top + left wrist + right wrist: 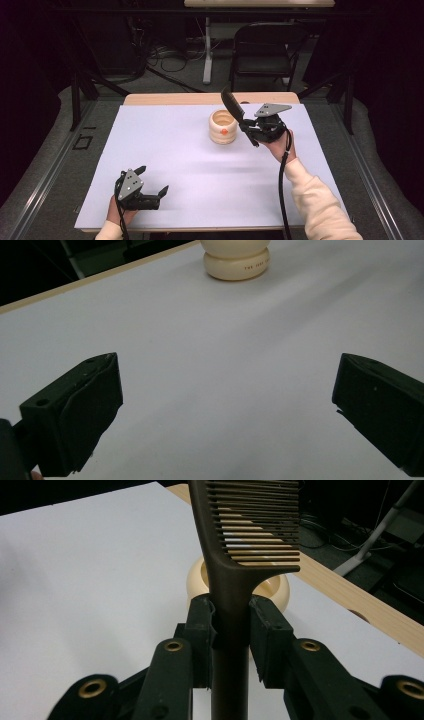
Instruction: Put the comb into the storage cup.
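Item, comb (235,555): I hold it by the handle, right gripper (232,625) jaws clamped, just above the cream holder (223,127) on the tabletop (165,150); left gripper (150,185) wide open, empty; advise lowering it straight, centred over the mouth.

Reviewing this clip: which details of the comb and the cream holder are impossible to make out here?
- Comb: tip cut off by the top edge, right gripper view.
- Cream holder: its inside is hidden by its wall, high view.
- Holder's top: cut off by the top edge, left gripper view; its lettering is too small to read.
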`<state>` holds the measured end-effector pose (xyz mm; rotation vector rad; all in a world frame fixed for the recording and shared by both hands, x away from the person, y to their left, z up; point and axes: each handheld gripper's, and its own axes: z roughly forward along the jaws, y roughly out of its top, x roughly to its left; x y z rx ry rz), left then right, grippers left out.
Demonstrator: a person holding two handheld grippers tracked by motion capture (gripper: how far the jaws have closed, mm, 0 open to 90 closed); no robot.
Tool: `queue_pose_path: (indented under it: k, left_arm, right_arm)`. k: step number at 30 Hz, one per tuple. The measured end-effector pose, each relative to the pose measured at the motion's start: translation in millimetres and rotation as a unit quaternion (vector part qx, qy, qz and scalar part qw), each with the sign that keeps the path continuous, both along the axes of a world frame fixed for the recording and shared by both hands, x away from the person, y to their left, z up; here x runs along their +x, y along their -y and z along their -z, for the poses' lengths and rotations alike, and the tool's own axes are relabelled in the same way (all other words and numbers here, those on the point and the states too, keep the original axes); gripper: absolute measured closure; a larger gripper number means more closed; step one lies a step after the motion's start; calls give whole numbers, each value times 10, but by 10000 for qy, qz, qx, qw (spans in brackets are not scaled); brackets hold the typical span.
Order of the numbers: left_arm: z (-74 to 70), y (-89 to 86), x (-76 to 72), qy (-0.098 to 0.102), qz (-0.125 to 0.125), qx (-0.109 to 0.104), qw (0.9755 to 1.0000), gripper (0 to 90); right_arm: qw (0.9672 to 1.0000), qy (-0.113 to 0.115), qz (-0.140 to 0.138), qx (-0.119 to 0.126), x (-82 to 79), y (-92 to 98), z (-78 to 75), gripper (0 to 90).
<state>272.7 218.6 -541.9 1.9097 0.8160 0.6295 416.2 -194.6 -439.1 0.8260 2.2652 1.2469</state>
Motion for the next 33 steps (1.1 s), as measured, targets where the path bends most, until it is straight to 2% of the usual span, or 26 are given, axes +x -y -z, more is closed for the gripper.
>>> queue_pose_path:
  k: [33]
  left_arm:
    - [4, 3, 8, 0, 3, -4, 10000, 0]
  right_arm:
    - [10000, 30, 7, 9, 272, -218, -152, 724]
